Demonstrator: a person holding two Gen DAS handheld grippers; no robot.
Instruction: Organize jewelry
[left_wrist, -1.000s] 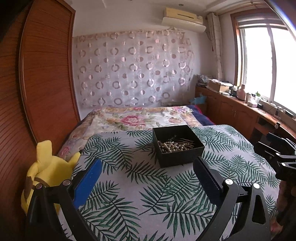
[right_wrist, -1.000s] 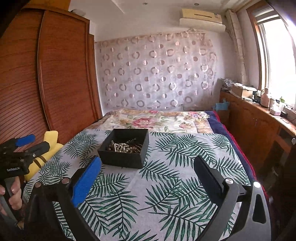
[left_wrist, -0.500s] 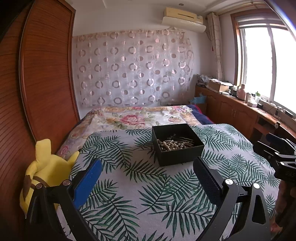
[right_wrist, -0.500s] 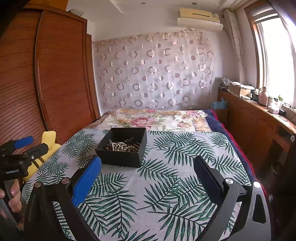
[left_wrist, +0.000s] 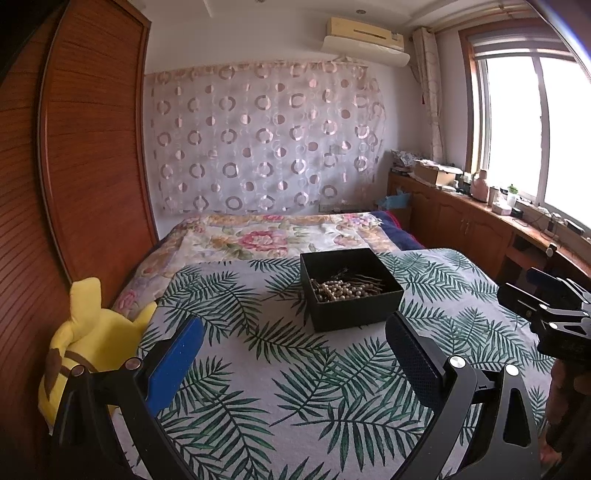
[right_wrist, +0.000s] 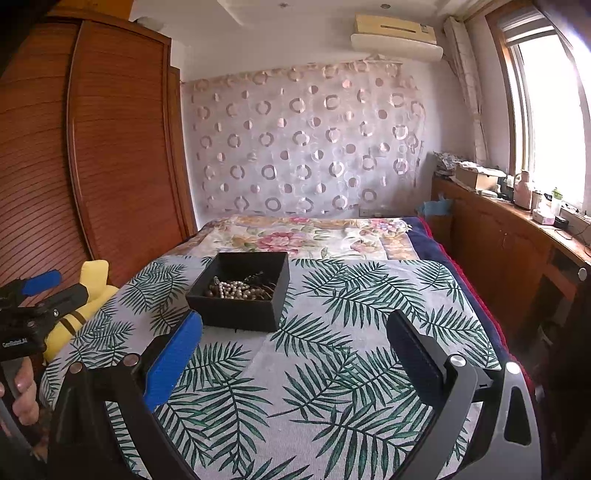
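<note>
Since the earlier frames both cameras have crept slightly nearer the black box (left_wrist: 351, 291), which sits a touch lower and larger in each view; nothing on the bed has shifted. The left gripper (left_wrist: 295, 354) and the right gripper (right_wrist: 295, 354) both hang above the palm-leaf bedspread (left_wrist: 258, 387), short of the box, each with its fingers spread wide and nothing between them.

The box stands open on the bedspread, in front of the floral quilt (left_wrist: 258, 236). Inside it lie a bunched pearl-bead strand (left_wrist: 338, 291) toward the box's near side and some thin dark pieces, perhaps hairpins or chains, behind the beads; they are too small to name surely. No jewelry shows on the bedspread outside the box. A yellow plush toy (left_wrist: 88, 339) sits well to the left of the box, at the bed's edge.

This fits two stages alike: the jewelry gathered into the box with the job near its close, or a tangled heap in the box waiting to be sorted. The pictures do not settle which, so I would not name a next move; any pick from inside the box would need a narrow, careful pinch on loose, slippery beads.
</note>
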